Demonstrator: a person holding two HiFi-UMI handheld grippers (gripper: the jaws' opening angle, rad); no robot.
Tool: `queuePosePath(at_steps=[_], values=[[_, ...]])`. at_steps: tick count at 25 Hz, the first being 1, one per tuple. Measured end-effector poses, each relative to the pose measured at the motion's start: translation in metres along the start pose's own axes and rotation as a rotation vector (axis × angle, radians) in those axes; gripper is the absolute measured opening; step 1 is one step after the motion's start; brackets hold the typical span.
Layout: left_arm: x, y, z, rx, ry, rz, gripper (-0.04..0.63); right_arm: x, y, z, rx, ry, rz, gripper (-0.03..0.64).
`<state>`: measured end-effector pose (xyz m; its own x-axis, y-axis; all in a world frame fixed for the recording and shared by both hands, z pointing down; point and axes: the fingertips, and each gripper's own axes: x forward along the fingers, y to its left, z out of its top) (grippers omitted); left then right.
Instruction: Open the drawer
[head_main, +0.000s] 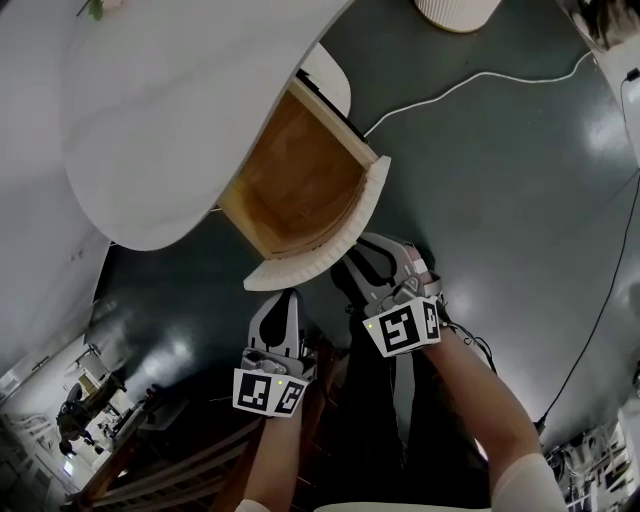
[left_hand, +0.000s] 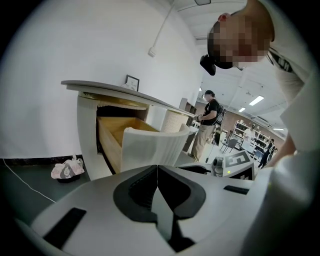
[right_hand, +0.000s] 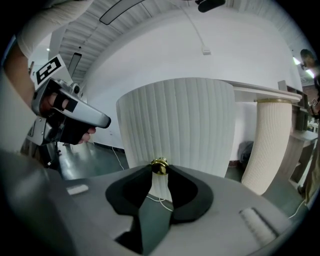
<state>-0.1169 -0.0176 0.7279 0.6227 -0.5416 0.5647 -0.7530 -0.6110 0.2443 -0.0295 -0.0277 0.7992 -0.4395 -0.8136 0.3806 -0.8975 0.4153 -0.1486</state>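
The right gripper (right_hand: 159, 171) is pinching the gold knob (right_hand: 159, 165) of the open drawer (head_main: 300, 185); the left gripper (left_hand: 157, 168), at its eight o'clock, is hovering pressed together, empty.

Even overhead light, glare patches on the dark floor (head_main: 520, 200) — strong fisheye warp, black corners.

The drawer (head_main: 300, 185) stands out towards us from under the near edge of the tabletop (head_main: 170, 120). We have its knob (right_hand: 159, 166) between the jaws of the right gripper (head_main: 362, 258). The left gripper (head_main: 285, 297) hangs just left of it, before the drawer front (head_main: 335, 238). A cable (head_main: 450, 88) lies on the floor (head_main: 480, 200), right of the drawer.
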Motion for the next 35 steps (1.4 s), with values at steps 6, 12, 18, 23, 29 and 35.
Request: queuePosePath(at_steps=[6,12,18,23,29,35], values=[[-0.005,0.007,0.015,0.037,0.009,0.004,0.006,-0.002,-0.001,-0.005,0.002,0.052,0.006,0.109],[-0.016,0.016,0.024,0.027,0.01,0.01,0.006,-0.001,0.0,-0.01,0.005,0.107,0.019,0.109],[-0.031,0.016,0.038,0.009,0.003,0.01,0.006,-0.004,-0.001,-0.012,-0.007,0.166,0.009,0.109],[-0.047,0.008,0.049,0.001,0.002,0.003,0.006,-0.006,-0.001,-0.016,0.008,0.23,-0.016,0.126],[-0.065,0.002,0.075,-0.057,-0.018,-0.006,0.006,-0.02,0.001,0.005,0.026,0.257,-0.021,0.186],[-0.082,-0.006,0.101,-0.037,-0.025,0.014,0.006,-0.041,-0.004,0.044,0.042,0.251,-0.03,0.186]])
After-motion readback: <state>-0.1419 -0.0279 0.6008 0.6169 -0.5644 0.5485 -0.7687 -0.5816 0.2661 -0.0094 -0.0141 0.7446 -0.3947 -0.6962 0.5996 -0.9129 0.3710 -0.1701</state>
